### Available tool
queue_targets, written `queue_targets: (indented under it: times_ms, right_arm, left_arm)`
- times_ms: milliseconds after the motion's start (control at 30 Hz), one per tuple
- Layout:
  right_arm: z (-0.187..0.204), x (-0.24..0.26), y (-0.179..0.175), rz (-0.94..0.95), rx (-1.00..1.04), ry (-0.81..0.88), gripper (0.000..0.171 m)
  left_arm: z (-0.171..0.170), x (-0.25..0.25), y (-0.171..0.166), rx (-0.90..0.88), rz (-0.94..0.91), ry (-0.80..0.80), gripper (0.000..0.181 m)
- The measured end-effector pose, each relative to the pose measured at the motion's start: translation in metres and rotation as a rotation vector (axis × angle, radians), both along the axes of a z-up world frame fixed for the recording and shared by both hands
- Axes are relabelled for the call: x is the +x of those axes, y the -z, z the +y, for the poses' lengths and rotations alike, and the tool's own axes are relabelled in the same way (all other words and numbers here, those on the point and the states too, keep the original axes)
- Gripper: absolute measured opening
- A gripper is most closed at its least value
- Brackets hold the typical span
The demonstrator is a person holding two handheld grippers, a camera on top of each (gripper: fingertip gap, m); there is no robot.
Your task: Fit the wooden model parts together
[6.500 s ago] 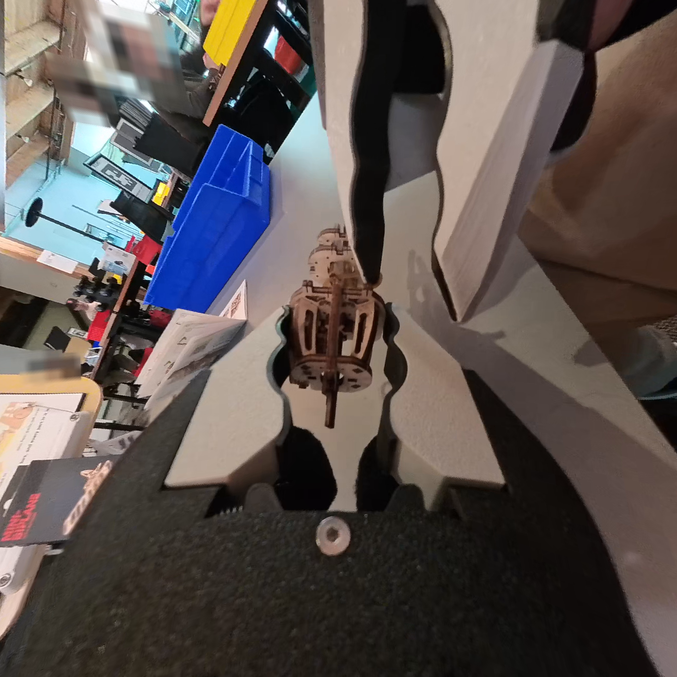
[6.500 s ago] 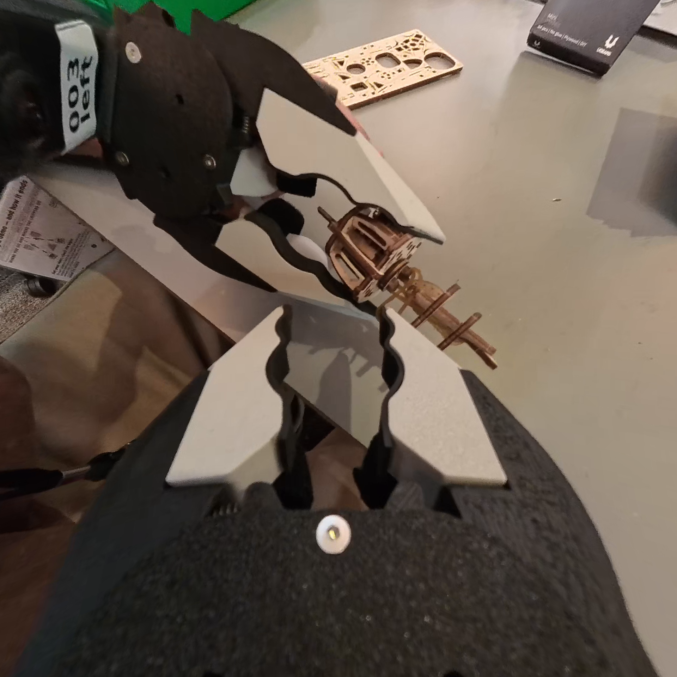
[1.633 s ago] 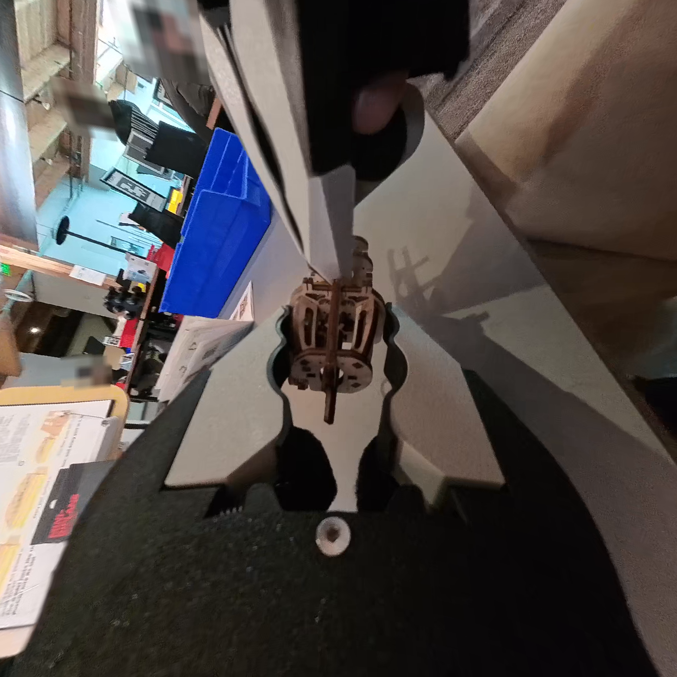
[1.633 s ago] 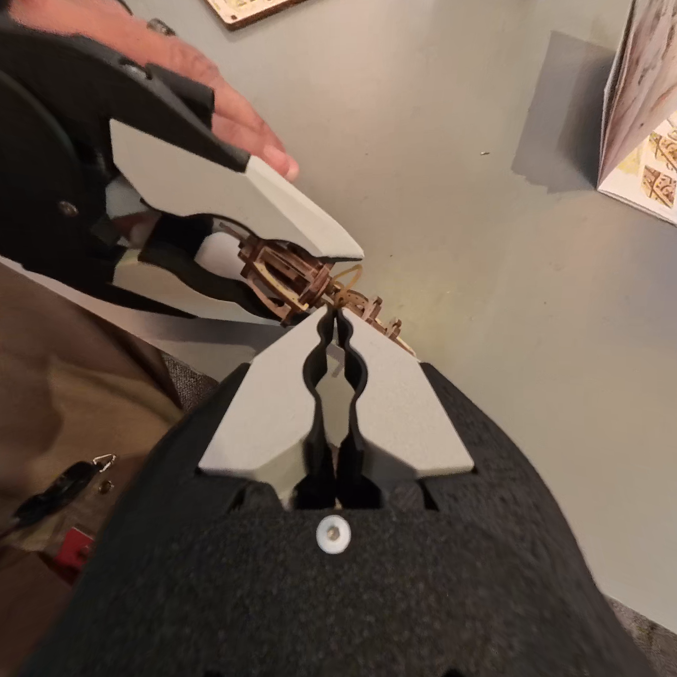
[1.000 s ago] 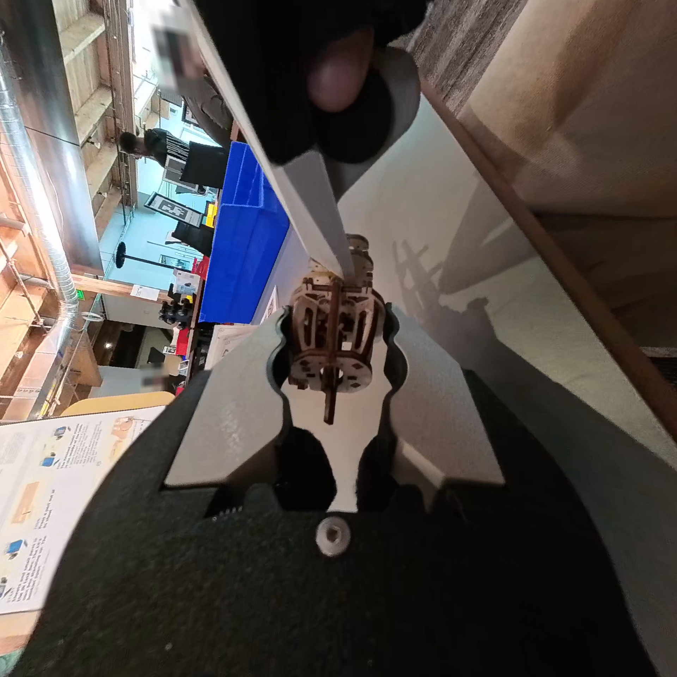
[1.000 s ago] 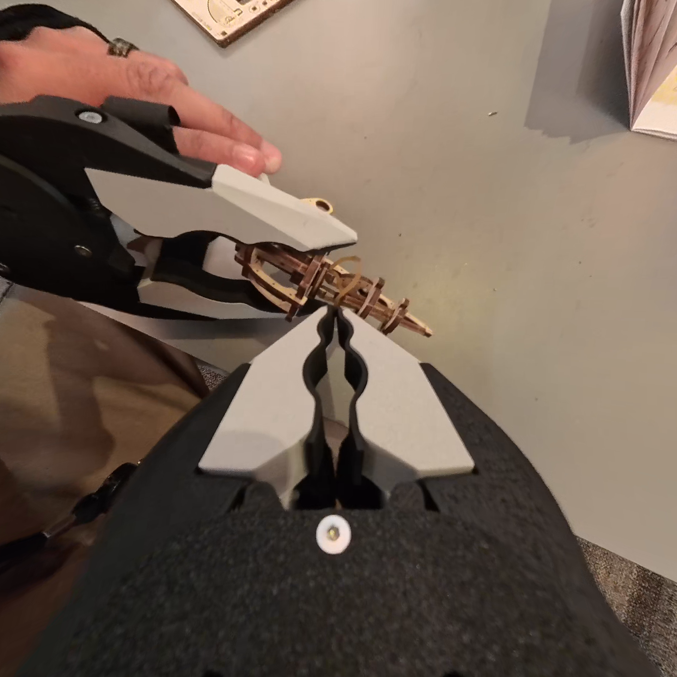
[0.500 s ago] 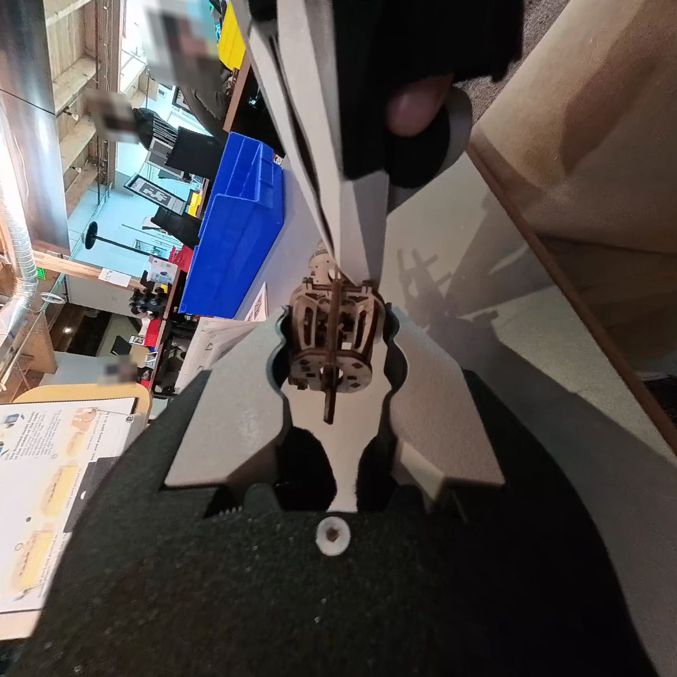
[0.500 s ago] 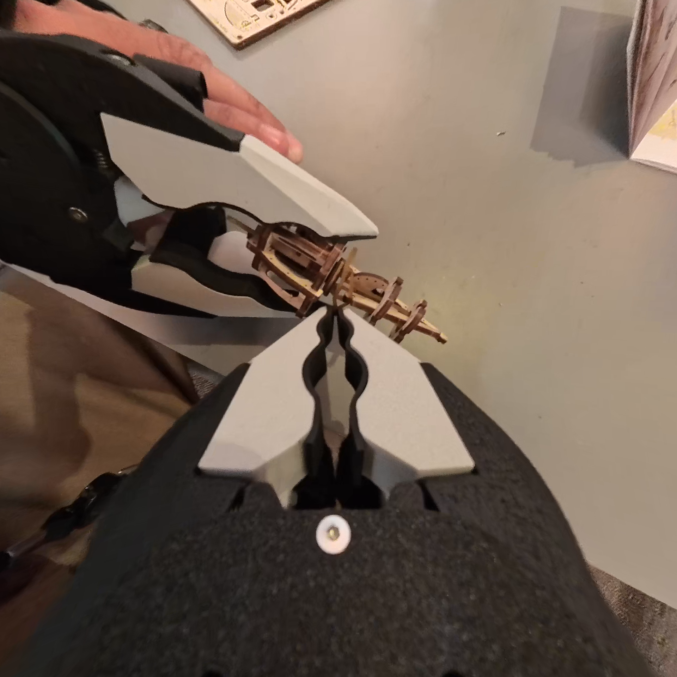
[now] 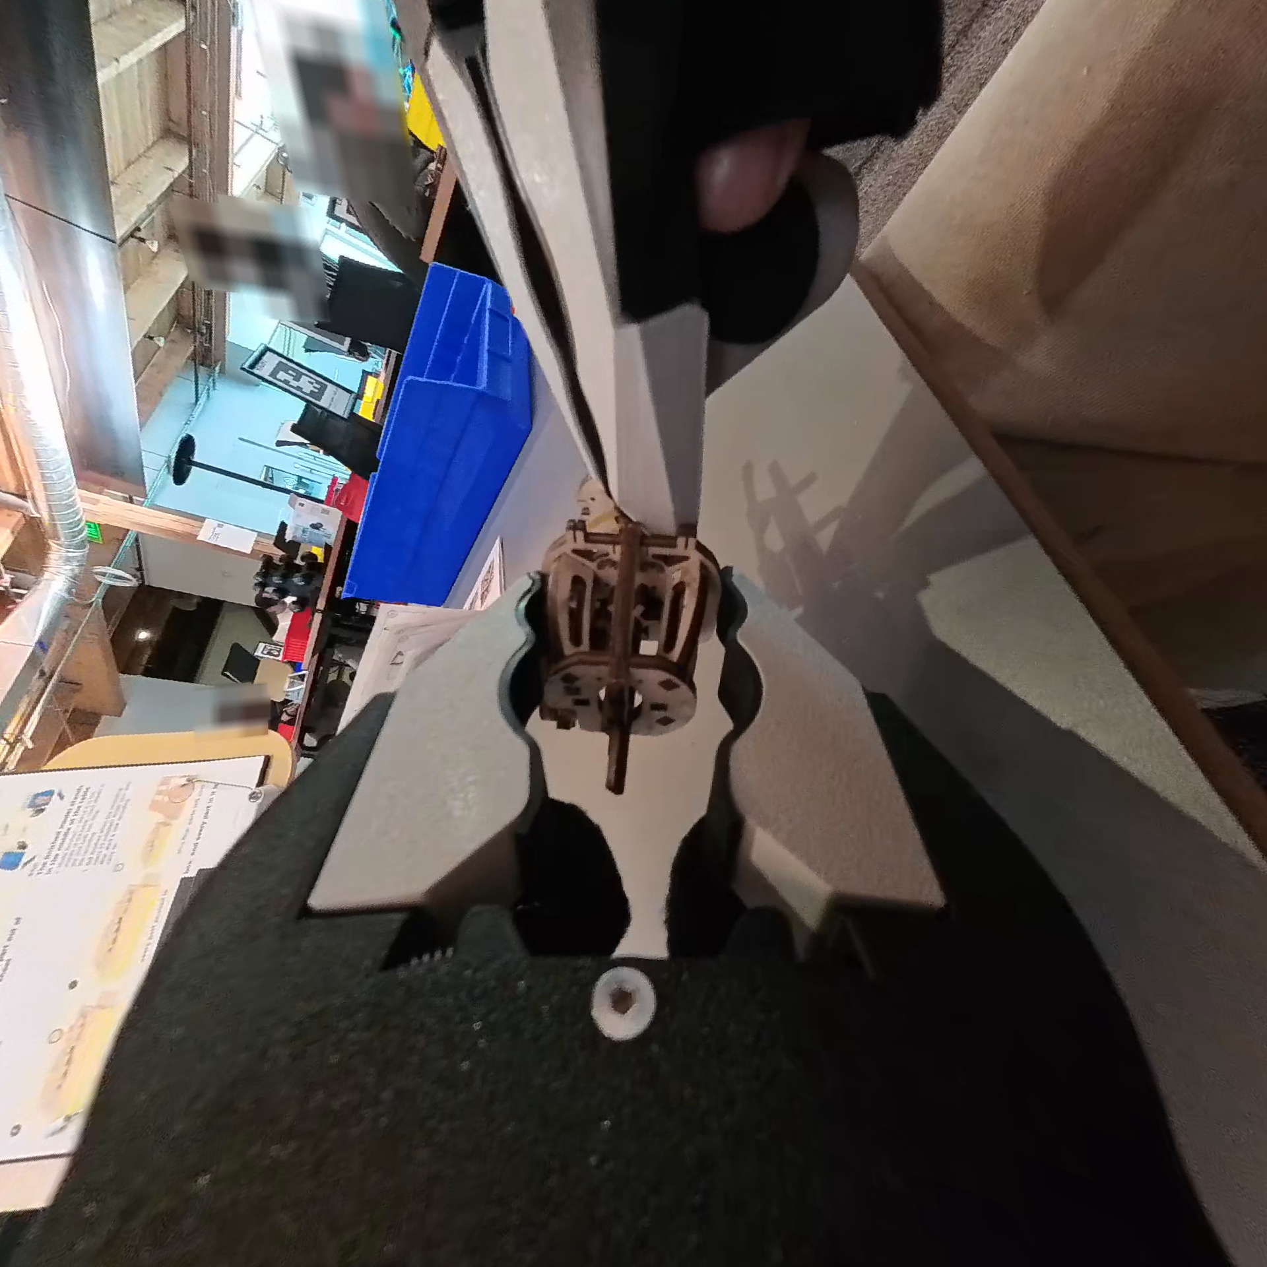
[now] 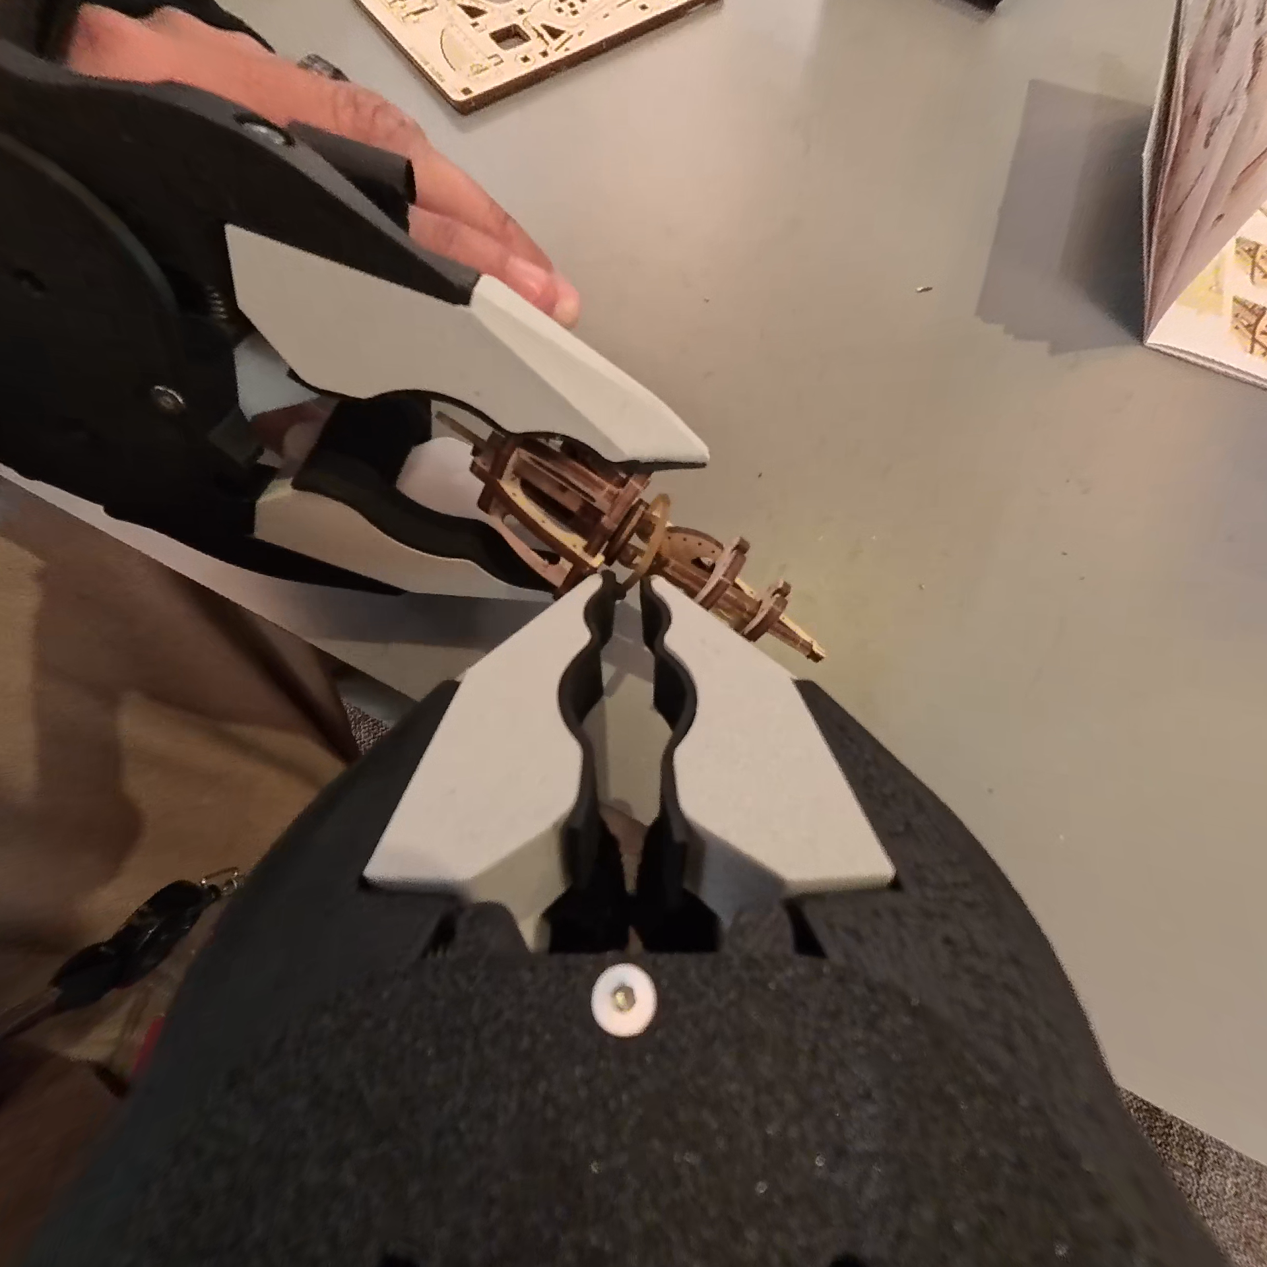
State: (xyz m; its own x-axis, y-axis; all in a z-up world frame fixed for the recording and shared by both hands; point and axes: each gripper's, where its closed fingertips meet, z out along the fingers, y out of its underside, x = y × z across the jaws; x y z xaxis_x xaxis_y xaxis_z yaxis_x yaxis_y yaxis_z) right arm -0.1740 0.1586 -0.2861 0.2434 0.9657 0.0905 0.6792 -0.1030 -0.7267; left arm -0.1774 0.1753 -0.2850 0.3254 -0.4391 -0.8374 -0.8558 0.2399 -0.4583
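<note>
Above the grey table [image 10: 891, 343], much of the wooden model [image 10: 589, 507] was hard to read: in the left wrist view the right gripper [image 9: 641, 480] came down from 12 o'clock and covered the model's far end, and in the right wrist view the cage-like body sat half under the upper finger [image 10: 480, 356] of the left gripper [image 10: 603, 514]. A hand [image 10: 439, 185] behind that gripper showed only its fingers, and the sheet of cut-out parts [image 10: 535, 41] at 12 o'clock and the folded leaflet [image 10: 1213, 206] at 2 o'clock ran off the frame.

The left gripper [image 9: 627, 603] was clamped on the cage end of the model [image 9: 624, 637], its jaws fairly wide apart and pressing the body from both sides, with a thin rod pointing back toward the camera. The right gripper [image 10: 622, 583] had its jaws drawn close together, leaving only a narrow gap at the tips. A thin ring [image 10: 648, 541] around the model's shaft met that gap; whether the tips truly pinched it could not be told.

From the right gripper the model lay at 12 o'clock, just at its fingertips, tilted down toward 4 o'clock, its pointed end hanging above the table. A blue bin [image 9: 445, 473] stood at 10 o'clock in the left wrist view.
</note>
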Motion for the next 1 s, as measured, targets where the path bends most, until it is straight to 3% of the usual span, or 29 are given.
queue_targets:
  times_ms: [433, 567, 700, 833, 1000]
  right_arm:
    - [-0.002, 0.008, -0.011, 0.042, 0.016, -0.022, 0.012]
    - [-0.004, 0.013, -0.029, 0.099, 0.011, -0.081, 0.012]
    - [0.017, 0.03, -0.048, 0.176, -0.006, -0.253, 0.014]
    - [0.032, 0.044, -0.033, 0.166, -0.08, -0.483, 0.022]
    - [0.031, 0.038, -0.015, 0.171, -0.255, -0.628, 0.023]
  left_arm:
    - [0.0, 0.001, -0.001, 0.005, 0.004, 0.006, 0.046]
    - [-0.001, 0.001, -0.002, 0.01, 0.002, 0.007, 0.047]
    - [-0.002, 0.002, -0.004, 0.017, -0.007, 0.014, 0.046]
    - [-0.004, 0.004, -0.007, 0.023, -0.016, 0.024, 0.047]
    - [-0.006, 0.006, -0.009, 0.022, -0.031, 0.037, 0.047]
